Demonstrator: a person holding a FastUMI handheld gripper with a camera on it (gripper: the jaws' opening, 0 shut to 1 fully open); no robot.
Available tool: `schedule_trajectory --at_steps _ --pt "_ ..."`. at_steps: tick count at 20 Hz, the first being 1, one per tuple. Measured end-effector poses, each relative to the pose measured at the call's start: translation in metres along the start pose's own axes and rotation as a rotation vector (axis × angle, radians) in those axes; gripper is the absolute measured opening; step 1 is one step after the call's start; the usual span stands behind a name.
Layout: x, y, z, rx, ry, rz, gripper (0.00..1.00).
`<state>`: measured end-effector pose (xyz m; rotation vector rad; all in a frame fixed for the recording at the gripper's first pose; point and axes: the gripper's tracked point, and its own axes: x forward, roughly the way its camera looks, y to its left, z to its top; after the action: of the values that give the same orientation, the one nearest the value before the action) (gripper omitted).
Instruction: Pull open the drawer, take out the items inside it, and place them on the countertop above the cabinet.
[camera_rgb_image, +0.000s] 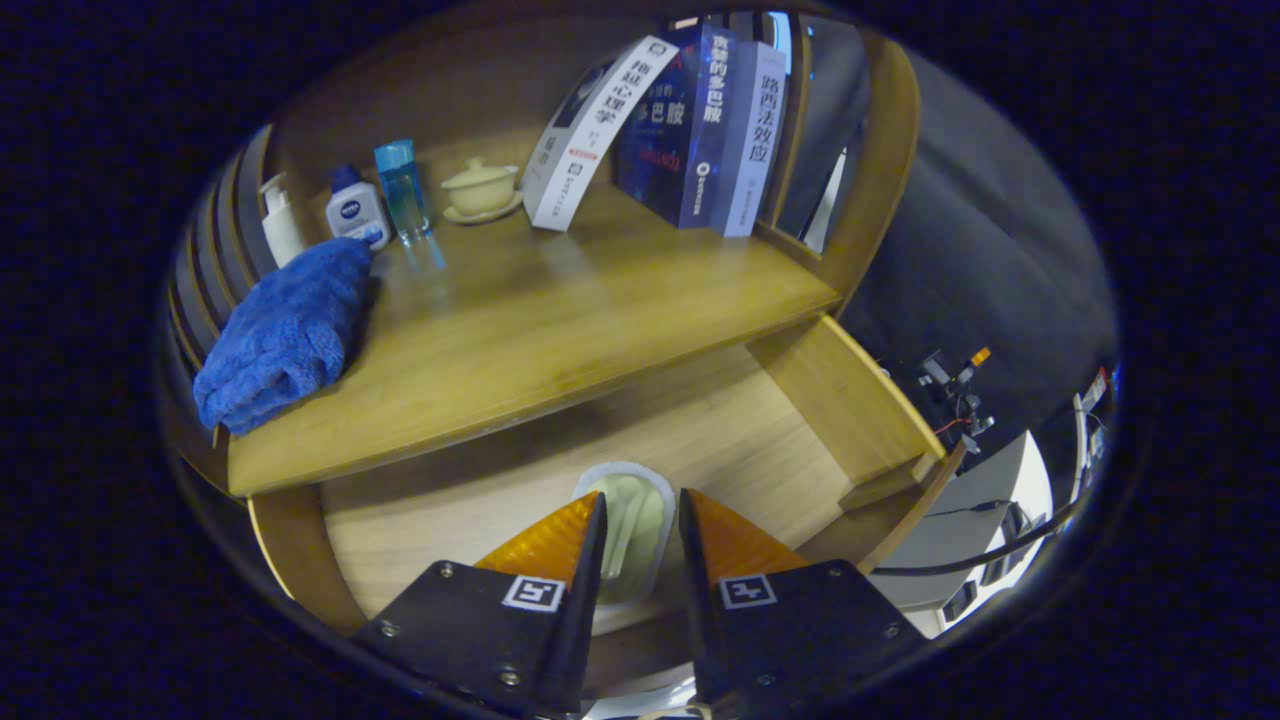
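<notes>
Drawer (480, 500) stands pulled open below the countertop (560, 330); step in hand is judged to be taking out the item, a pale green clear-lidded pack (625, 510) lying on the drawer floor between the 2 fingers of the gripper (640, 535). Fingers are a little apart and flank the pack's sides, but whether both press on it cannot be told. Next move calls for a firm pinch, a straight lift past the counter's front edge, then set-down on bare wood right of the blue towel (285, 335), short of the 3 books (690, 120).
</notes>
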<state>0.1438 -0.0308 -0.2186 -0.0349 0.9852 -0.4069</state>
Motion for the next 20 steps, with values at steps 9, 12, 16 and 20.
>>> schedule_trajectory --at_steps 9,12,16,20 --pt "0.035 0.014 -0.027 0.02 0.081 0.01 0.24" --pt "0.033 -0.001 -0.025 -0.018 0.087 -0.062 0.13" --pt "0.012 -0.024 -0.005 0.029 0.015 -0.145 0.12" --pt "-0.015 -0.038 0.026 0.032 -0.067 -0.187 0.12"
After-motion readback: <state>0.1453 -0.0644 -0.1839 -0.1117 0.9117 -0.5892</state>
